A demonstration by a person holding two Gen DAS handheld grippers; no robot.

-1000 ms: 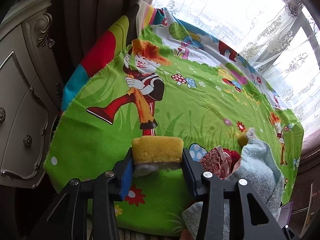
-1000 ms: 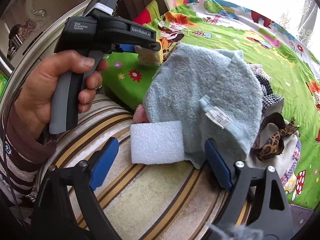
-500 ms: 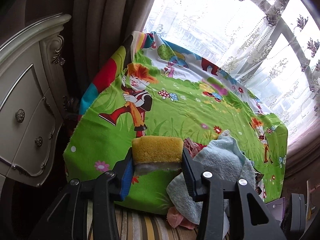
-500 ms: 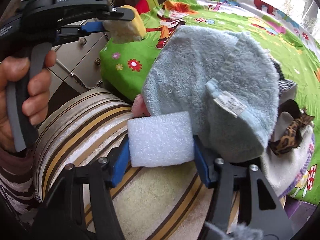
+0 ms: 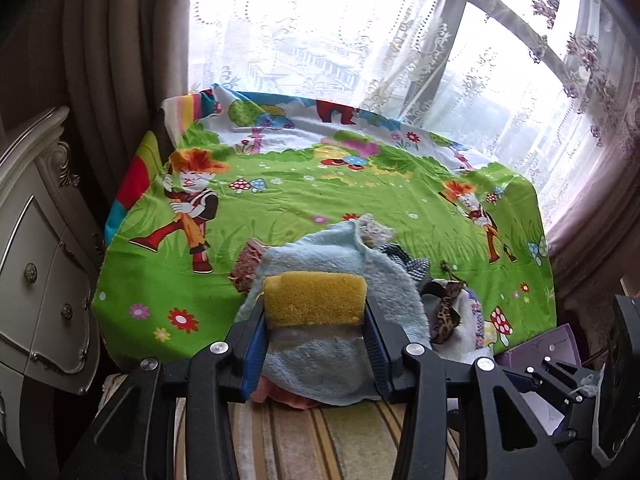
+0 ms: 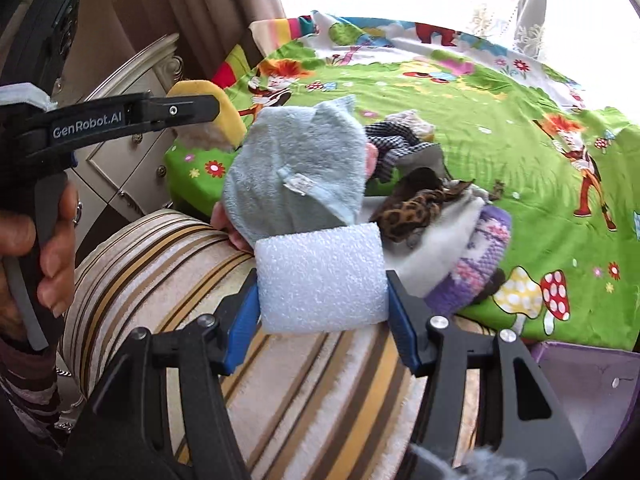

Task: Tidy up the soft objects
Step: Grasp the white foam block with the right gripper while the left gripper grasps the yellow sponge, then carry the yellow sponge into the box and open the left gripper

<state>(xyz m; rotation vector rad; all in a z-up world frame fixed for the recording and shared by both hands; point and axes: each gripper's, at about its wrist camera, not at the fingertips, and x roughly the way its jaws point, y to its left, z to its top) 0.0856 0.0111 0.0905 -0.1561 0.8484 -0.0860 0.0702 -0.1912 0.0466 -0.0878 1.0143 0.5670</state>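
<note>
Gripping a yellow rectangular sponge with a pale scouring layer (image 5: 315, 303), your left tool (image 5: 316, 322) has both blue pads clamped on its sides, held up above the light-blue terry towel (image 5: 320, 264). Your right tool (image 6: 321, 304) is clamped on a white rectangular foam block (image 6: 320, 278), lifted over the brown-and-cream striped plush cushion (image 6: 320, 376). The towel tops a heap at the table's near edge: a black-and-white checked cloth (image 6: 394, 142), a leopard-print fabric piece (image 6: 416, 210), and a purple-and-white knitted item (image 6: 478, 256) just beside it. All sit on the green cartoon-print tablecloth (image 6: 500, 152) covering the table. From the right view, your left hand (image 6: 38, 248) wraps the black handle. A cream carved dresser (image 5: 36, 264) stands left; lace curtains (image 5: 440, 48) hang behind.
</note>
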